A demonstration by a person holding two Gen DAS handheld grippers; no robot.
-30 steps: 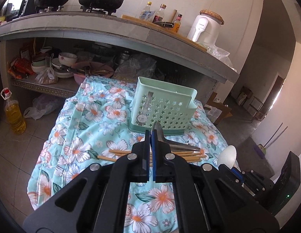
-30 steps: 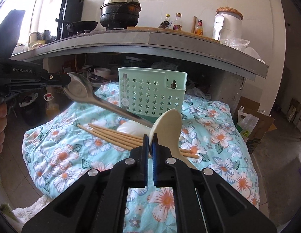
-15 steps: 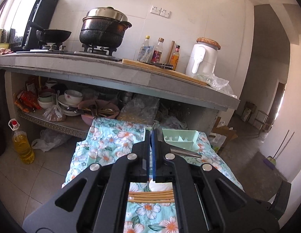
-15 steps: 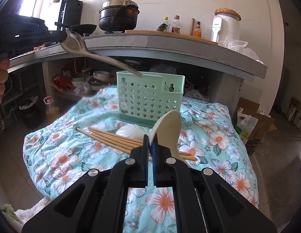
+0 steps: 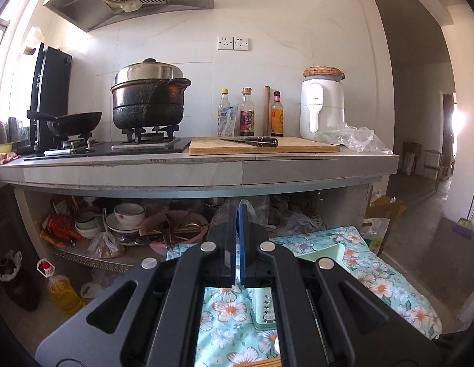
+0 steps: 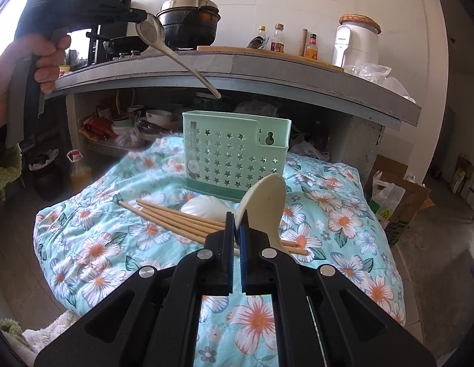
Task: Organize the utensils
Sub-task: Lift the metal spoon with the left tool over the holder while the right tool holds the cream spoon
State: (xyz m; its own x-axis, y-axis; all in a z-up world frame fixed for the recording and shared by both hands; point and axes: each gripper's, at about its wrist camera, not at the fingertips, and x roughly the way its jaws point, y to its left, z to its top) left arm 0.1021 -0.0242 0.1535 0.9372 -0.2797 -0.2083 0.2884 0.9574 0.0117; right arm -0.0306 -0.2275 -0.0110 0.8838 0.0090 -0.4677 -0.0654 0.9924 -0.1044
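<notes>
Floral cloth covers the table point(image 6: 96, 250) below a kitchen counter. On the left, the left hand-held gripper point(image 6: 138, 17) has risen from table level in the last second, clenched on the metal spoon point(image 6: 172, 53), whose handle tip now hangs above the green caddy point(image 6: 234, 150), apparently ready to be lowered in. Chopsticks point(image 6: 175, 223) and a white spoon point(image 6: 203, 208) lie just in front of the caddy. Rightmost, the right hand-held gripper point(image 6: 236, 232) grasps the cream spoon point(image 6: 264, 205), near the caddy
</notes>
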